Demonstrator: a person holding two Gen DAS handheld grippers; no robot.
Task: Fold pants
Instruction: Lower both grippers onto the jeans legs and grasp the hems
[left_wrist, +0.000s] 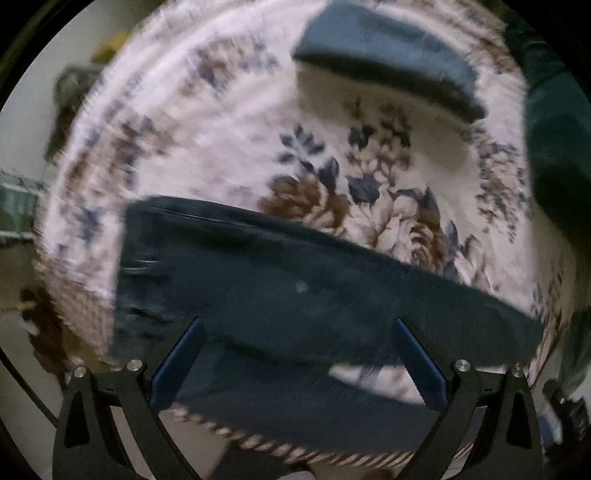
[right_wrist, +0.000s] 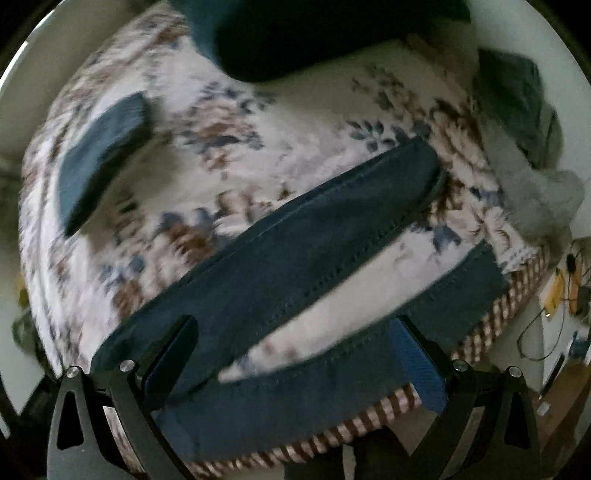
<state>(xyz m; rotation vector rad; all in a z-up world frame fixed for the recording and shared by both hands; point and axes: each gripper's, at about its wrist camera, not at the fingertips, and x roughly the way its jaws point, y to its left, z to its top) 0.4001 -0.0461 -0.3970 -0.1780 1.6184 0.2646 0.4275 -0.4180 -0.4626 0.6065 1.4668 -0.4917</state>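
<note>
Dark navy pants (left_wrist: 295, 291) lie spread flat on a floral bedspread (left_wrist: 229, 147), the waist end to the left in the left wrist view. In the right wrist view the two legs (right_wrist: 306, 236) fan apart with bedspread showing between them, the near leg (right_wrist: 424, 314) along the bed's edge. My left gripper (left_wrist: 297, 325) is open and empty above the pants near the bed's front edge. My right gripper (right_wrist: 291, 325) is open and empty above the crotch area where the legs meet. Both views are blurred.
A folded blue-grey garment (left_wrist: 391, 55) lies farther back on the bed; it also shows in the right wrist view (right_wrist: 103, 155). A dark teal pillow (right_wrist: 314, 33) sits at the back. More clothes (right_wrist: 517, 99) and a grey bundle (right_wrist: 543, 199) lie at right. The striped bed edge (right_wrist: 369, 417) runs below.
</note>
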